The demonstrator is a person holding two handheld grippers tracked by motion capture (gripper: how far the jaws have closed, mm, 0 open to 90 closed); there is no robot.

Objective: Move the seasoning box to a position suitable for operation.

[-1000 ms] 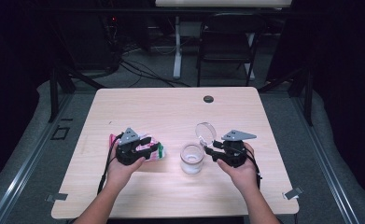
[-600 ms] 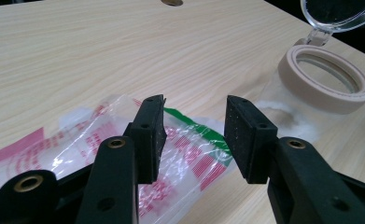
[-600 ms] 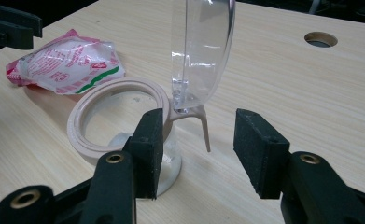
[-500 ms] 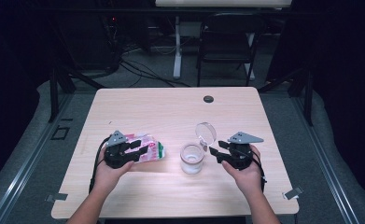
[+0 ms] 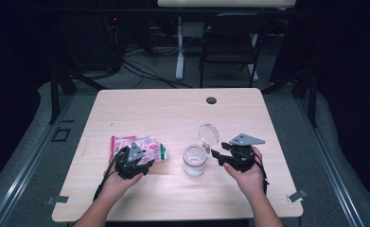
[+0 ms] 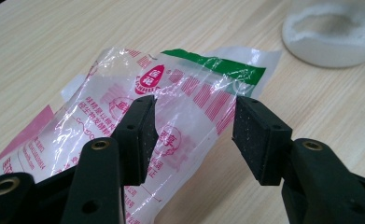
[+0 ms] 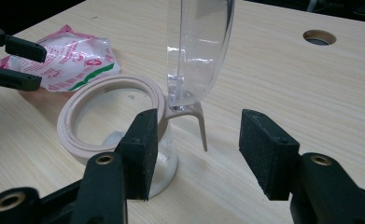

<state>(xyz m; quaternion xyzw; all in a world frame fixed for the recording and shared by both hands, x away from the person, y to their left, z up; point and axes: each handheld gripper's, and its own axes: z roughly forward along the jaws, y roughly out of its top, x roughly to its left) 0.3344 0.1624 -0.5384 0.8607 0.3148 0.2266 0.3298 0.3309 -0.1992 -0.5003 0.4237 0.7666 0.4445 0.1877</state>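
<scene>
A crinkled clear plastic bag (image 5: 142,145) printed in pink and green lies flat on the table, left of the jar. My left gripper (image 5: 145,160) hovers low over its near end; in the left gripper view the bag (image 6: 180,93) runs under and between the pads (image 6: 140,135). The jaws have just been opening and do not pinch it. A small glass jar (image 5: 194,161) holds white grains, with its clear hinged lid (image 7: 199,46) standing upright. My right gripper (image 7: 196,149) has just been opening too. It straddles the jar's wire clasp (image 7: 200,126) without touching it.
The light wooden table (image 5: 173,109) has a round cable hole (image 5: 211,100) near its far edge. A dark chair (image 5: 230,42) and cables sit on the floor beyond. Both forearms come in from the table's near edge.
The left hand has carried the bag away from the jar and down; the bag now rests flat on the table and the left jaws have widened. The right jaws have spread.
</scene>
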